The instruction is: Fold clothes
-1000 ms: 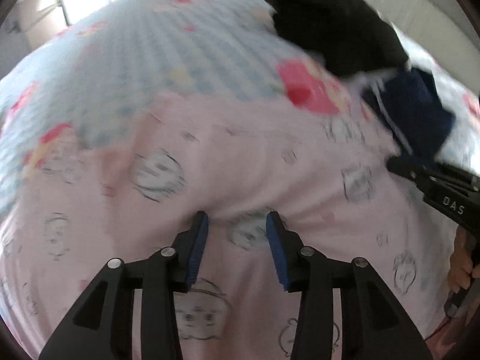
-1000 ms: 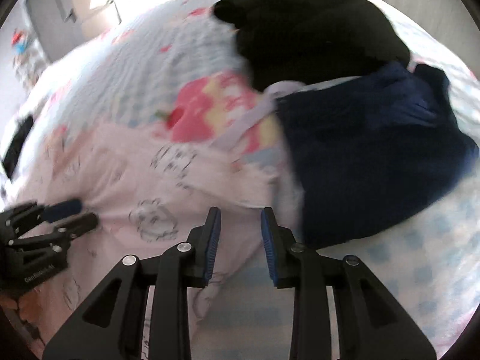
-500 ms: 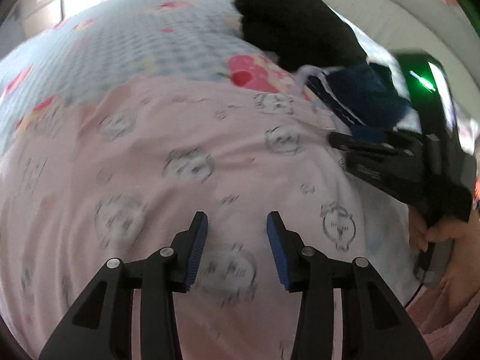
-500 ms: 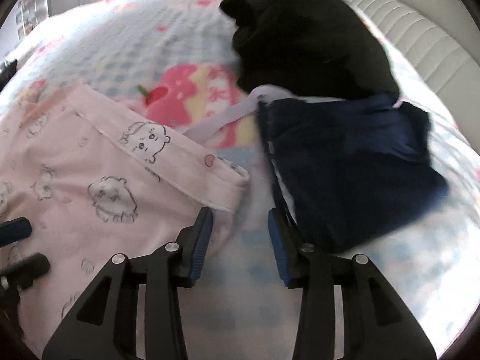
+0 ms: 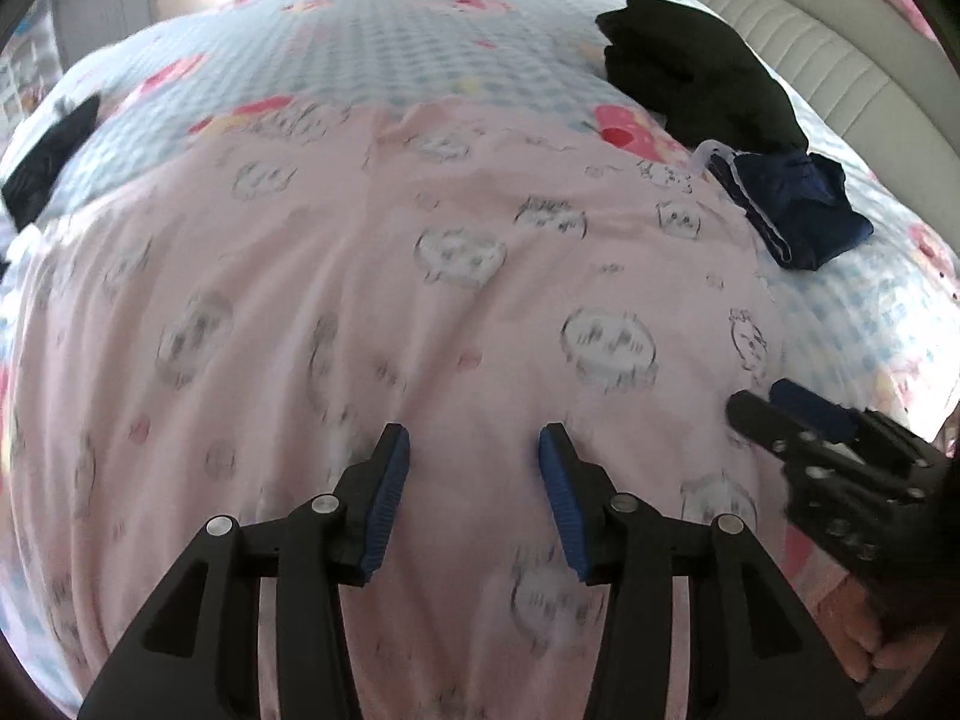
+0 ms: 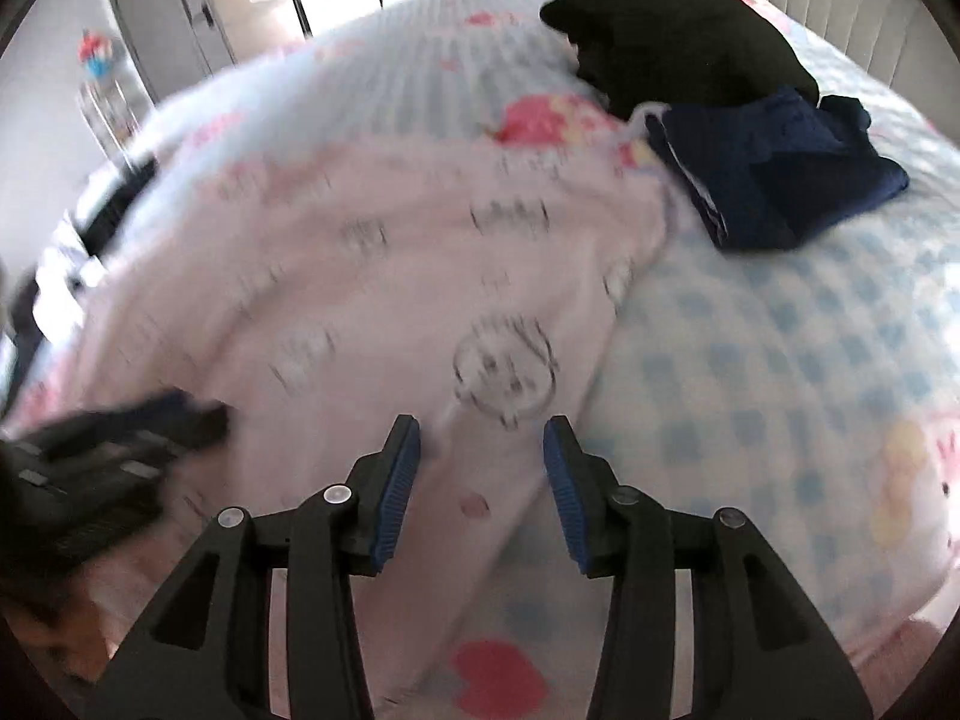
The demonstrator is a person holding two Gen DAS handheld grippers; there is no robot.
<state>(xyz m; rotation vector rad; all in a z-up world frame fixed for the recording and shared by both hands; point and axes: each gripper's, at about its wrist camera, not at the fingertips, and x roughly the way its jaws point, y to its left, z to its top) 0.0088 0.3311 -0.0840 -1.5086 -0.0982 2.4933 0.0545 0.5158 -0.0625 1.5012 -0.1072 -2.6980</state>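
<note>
Left wrist view, pink garment (image 5: 420,276) spread flat, long axis crosswise, both grippers just opened, empty.

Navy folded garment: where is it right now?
The navy folded garment lies upper right in both wrist views, on the checked bedspread, touching the black pile behind it, just past the pink printed garment's far right corner.

Both wrist cameras look steeply down at the bed (image 5: 420,48) from close above the pink garment (image 5: 420,276): the left over its middle, the right at its right edge. Both views share the garment, black pile (image 6: 678,24) and navy pile (image 6: 774,174).
</note>
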